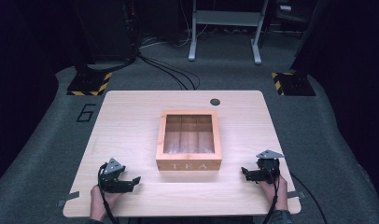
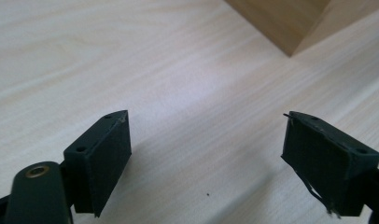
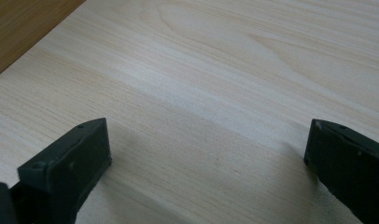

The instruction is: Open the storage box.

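Fingers of both grippers stand apart with nothing between them. From the high view, the left gripper (image 1: 131, 181) and right gripper (image 1: 245, 173) rest low on the desk (image 1: 131, 121), and the tea box (image 1: 189, 140) sits ahead of and between them, well apart from both, its glass lid down.

Seen along the left gripper (image 2: 206, 135), its fingers (image 2: 103, 158) are spread over bare wood, a lower corner of the box ahead to the right.

Along the right gripper (image 3: 206, 149), the fingers (image 3: 71, 163) gape likewise, the box wall ahead at far left.

Wood and glass suggest a stiff, fairly heavy box with a fragile pane; the lid's front rim looks the safest hold.
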A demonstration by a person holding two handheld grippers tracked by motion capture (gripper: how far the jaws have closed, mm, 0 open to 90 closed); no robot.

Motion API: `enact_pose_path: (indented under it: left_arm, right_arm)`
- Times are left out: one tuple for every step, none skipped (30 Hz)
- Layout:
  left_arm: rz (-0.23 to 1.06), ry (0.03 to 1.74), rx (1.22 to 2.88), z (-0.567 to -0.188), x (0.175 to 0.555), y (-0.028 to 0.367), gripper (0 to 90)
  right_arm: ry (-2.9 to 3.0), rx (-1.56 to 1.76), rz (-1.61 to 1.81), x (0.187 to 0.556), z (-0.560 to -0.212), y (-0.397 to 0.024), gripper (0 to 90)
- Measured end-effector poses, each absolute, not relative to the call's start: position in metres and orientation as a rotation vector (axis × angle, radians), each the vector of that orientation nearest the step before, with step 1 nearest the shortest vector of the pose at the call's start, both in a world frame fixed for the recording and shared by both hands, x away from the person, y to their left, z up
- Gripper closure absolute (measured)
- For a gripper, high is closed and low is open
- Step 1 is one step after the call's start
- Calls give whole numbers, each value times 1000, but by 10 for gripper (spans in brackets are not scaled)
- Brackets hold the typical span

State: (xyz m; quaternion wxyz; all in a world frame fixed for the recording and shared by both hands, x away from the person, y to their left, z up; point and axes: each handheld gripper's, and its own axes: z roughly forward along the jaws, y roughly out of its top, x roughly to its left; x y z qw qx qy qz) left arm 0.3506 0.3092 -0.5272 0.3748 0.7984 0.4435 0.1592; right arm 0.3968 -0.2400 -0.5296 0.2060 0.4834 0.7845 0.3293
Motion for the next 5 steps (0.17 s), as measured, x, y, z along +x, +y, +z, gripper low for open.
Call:
enact_pose_path:
  left_arm:
    - [428, 1133, 2049, -528, 350, 309, 140]
    - [449, 1122, 2059, -529, 349, 308, 140]
    - [468, 1121, 2060, -530, 349, 307, 139]
    - [481, 1123, 2055, -530, 349, 307, 138]
    - [481, 1123, 2055, -530, 349, 307, 138]
  right_arm:
    - [2186, 1348, 917, 397, -530, -240, 0]
    - [2186, 1347, 917, 397, -530, -240, 0]
    - [2187, 1346, 917, 397, -530, -240, 0]
    - [2187, 1346, 917, 397, -530, -240, 0]
    - [2187, 1346, 917, 397, -530, -240, 0]
